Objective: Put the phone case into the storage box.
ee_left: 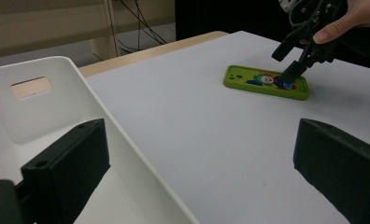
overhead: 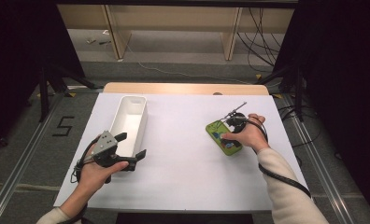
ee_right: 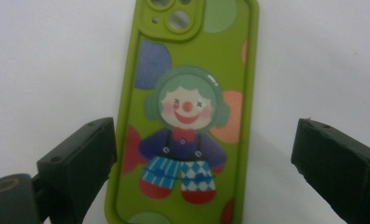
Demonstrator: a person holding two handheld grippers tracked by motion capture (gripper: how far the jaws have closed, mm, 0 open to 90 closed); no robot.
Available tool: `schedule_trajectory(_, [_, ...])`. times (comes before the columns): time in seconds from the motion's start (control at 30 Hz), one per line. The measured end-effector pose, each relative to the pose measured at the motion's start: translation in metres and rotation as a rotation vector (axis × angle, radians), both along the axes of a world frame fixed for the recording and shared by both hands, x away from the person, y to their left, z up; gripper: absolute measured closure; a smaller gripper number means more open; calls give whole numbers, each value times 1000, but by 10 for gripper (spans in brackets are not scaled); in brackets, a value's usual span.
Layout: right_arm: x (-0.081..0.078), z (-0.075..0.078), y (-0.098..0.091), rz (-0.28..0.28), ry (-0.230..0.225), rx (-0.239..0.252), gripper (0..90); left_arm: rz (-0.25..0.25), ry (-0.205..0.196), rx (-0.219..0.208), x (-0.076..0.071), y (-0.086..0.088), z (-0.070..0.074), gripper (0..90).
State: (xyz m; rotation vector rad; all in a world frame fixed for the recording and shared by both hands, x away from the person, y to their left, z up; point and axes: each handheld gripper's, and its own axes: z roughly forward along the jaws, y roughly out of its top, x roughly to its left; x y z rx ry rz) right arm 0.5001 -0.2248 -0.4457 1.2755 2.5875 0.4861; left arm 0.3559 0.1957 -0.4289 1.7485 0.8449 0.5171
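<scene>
A green phone case (overhead: pixel 224 137) with a clown picture lies flat on the white table cover, right of centre. My right gripper (overhead: pixel 226 132) hovers over it, tilted down, and is open. In the right gripper view the case (ee_right: pixel 188 116) lies between the jaws; the left jaw sits beside its edge and the right jaw stands well clear. My left gripper (overhead: pixel 131 145) is open with nothing in it, at the near end of the white bin (overhead: pixel 122 105). The left gripper view shows the case (ee_left: pixel 266 81) and the right gripper (ee_left: pixel 287 63) above it.
The long white bin (ee_left: pixel 57 63) has nothing in it and stands left of centre, one left jaw over its inside. The white cover (overhead: pixel 183 163) spreads across the table; a strip of wood (overhead: pixel 183 87) shows at the far edge. Cables lie on the floor beyond.
</scene>
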Motion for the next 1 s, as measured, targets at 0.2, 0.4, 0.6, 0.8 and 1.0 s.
schedule_trajectory(0.2, [5,-4,13,-20,34,-28,95,-2,1,0,0,0,0,30])
schedule_trajectory(0.4, [11,-7,22,-20,63,-60,109,-3,1,0,0,0,0,30])
schedule_trajectory(0.6, [14,-9,23,-33,88,-79,114,-3,0,-1,0,0,0,29])
schedule_trajectory(0.8, [16,-12,25,-27,97,-94,120,-3,0,0,0,0,0,30])
schedule_trajectory(1.0, [17,-15,28,-44,125,-114,127,-3,0,0,0,-1,0,30])
